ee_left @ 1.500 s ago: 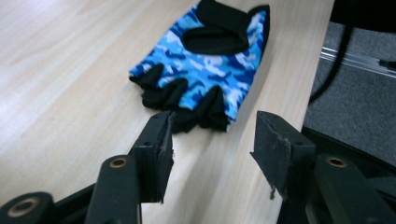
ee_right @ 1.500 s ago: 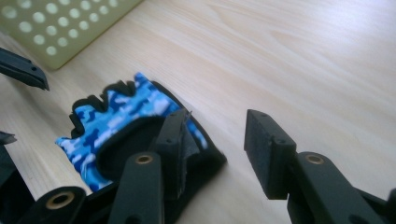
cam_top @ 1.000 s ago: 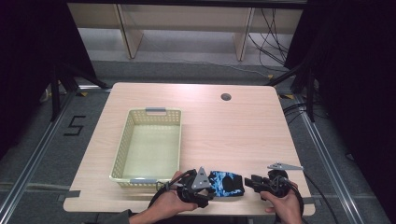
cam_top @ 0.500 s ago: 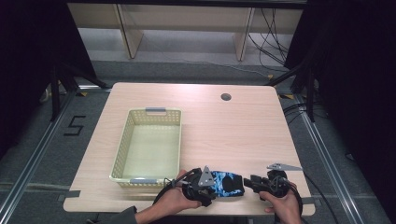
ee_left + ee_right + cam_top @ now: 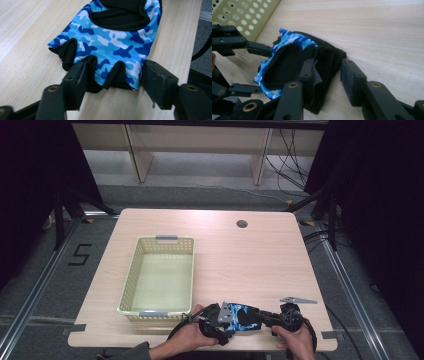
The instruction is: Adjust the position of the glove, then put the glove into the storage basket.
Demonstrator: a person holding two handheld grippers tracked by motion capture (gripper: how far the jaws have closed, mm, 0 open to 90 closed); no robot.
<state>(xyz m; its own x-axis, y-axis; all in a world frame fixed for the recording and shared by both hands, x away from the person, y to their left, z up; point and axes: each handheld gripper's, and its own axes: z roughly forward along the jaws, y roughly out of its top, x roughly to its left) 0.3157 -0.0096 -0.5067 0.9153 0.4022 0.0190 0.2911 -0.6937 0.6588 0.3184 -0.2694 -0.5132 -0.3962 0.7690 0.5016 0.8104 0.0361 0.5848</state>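
Glove [image 5: 242, 316] between both grippers' open fingers

Glove [image 5: 117, 42]: blue camouflage with black trim. Basket [image 5: 131, 280]: pale yellow. Worktop [image 5: 250, 260]: light wood grain. Claws: black.

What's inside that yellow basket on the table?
The yellow basket looks empty: its pale floor shows bare in the high view. The near wall hides a thin strip of the floor just behind it. The blue camouflage glove lies outside it, on the table.
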